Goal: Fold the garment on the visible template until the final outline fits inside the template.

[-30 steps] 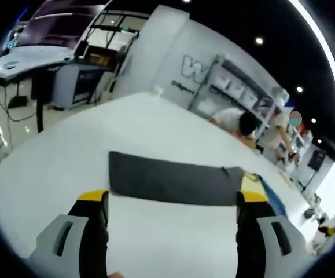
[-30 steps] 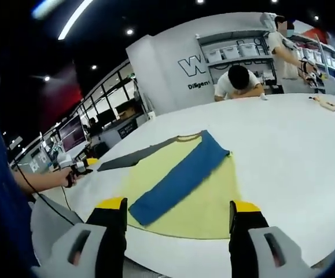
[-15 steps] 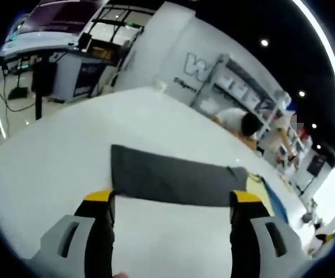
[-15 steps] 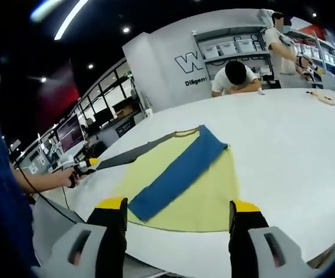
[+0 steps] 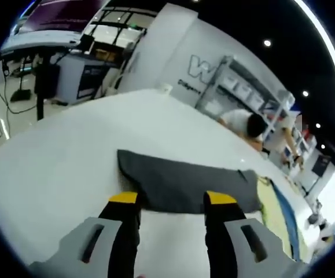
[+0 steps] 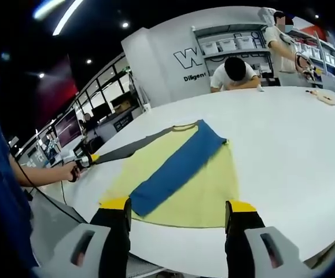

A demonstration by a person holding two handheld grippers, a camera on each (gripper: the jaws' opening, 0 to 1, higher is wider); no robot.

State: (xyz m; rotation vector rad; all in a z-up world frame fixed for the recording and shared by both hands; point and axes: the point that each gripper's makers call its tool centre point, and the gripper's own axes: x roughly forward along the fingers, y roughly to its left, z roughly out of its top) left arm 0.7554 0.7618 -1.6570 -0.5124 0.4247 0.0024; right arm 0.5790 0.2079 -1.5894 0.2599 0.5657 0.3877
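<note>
Presently the garment [image 6: 181, 174], yellow with a blue sleeve folded across it, lies flat on the white bench [image 6: 289, 150], its grey sleeve [image 5: 184, 185] stretched sideways; the left gripper [image 5: 172, 200] straddles that sleeve's edge, jaws parted, holding nothing, while the right gripper [image 6: 179, 205] hovers wide open near the hem.

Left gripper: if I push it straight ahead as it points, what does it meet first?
Most likely the near edge of the grey sleeve, lying flat on the white table just beyond the left gripper; depth is uncertain.
</note>
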